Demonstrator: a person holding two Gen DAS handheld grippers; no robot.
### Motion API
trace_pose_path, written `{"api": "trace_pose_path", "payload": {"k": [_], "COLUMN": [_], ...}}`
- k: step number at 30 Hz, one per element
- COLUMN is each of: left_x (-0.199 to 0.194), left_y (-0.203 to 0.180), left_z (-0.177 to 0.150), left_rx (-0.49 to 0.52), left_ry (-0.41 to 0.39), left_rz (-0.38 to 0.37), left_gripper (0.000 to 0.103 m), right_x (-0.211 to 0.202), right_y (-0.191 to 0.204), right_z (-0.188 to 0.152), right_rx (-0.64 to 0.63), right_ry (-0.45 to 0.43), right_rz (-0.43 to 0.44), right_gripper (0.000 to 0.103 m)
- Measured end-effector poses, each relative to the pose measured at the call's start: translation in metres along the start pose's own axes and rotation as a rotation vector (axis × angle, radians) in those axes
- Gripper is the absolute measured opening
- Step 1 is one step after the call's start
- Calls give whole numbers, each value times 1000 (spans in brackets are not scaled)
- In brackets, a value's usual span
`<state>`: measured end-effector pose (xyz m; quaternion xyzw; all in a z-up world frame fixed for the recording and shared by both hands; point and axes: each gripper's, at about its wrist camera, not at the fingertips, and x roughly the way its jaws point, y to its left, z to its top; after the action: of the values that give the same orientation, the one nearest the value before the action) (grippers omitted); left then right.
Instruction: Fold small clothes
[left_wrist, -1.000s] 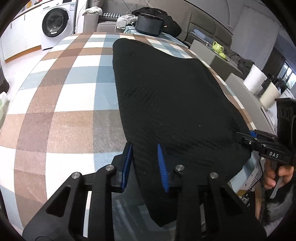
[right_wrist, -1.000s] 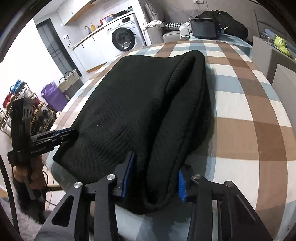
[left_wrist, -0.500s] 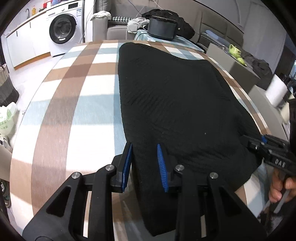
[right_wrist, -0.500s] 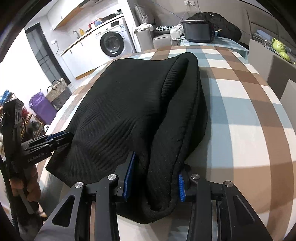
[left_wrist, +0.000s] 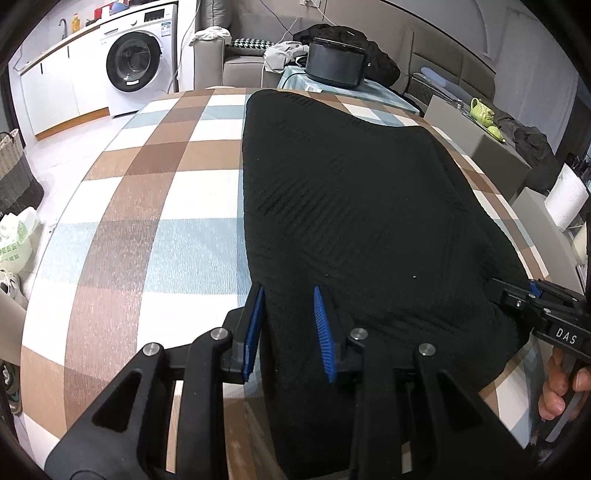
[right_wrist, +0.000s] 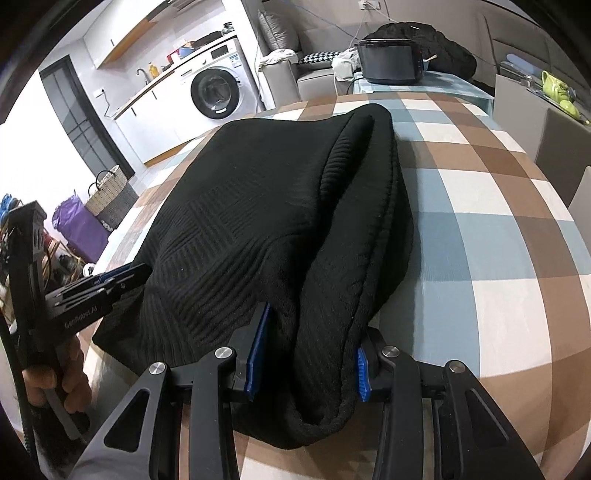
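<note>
A black knitted garment (left_wrist: 369, 203) lies lengthwise on the checked tablecloth (left_wrist: 147, 229). My left gripper (left_wrist: 288, 306) is shut on the garment's near left corner, with cloth filling the gap between its blue pads. The right gripper (right_wrist: 313, 332) is shut on a thick folded roll of the same garment (right_wrist: 258, 203) at its near right side. Each gripper shows in the other's view: the right gripper (left_wrist: 517, 299) holds the cloth's right corner and the left gripper (right_wrist: 125, 275) its left corner. A hand holds each handle.
Beyond the table stand a black cooker (left_wrist: 334, 66) on a small blue-clothed table, a sofa and a washing machine (left_wrist: 135, 66). Grey chairs and a paper roll (left_wrist: 567, 203) line the right side. A wicker basket (right_wrist: 110, 192) and purple bag stand on the floor at left.
Both grippers have moved forward over the table with the garment's near end. That end, which hung past the table's front edge, now lies above the tabletop. The grips are unchanged.
</note>
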<state>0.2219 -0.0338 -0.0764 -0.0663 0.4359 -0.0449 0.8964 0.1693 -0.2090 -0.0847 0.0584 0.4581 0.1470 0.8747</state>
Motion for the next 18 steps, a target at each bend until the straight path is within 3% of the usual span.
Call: {"api": "trace_pose_path", "payload": {"k": [11,13,18], "left_x": [9,6,-18], "left_y": [9,12,13], "left_z": [8,7,-2], "left_rx": [-10,-16,-14], "left_ry": [-15,-18,-62], "left_rz": [-7,-9,-10], "left_gripper": [25,25,28], "right_x": [4,2,-12], "right_y": [3,5,6], "right_z": [5,3,-2], "right_rx": [34,7,-67], "right_ry": [-18,-21,-42], "right_rz": [-11,-6,10], "right_gripper": [40,44,81]}}
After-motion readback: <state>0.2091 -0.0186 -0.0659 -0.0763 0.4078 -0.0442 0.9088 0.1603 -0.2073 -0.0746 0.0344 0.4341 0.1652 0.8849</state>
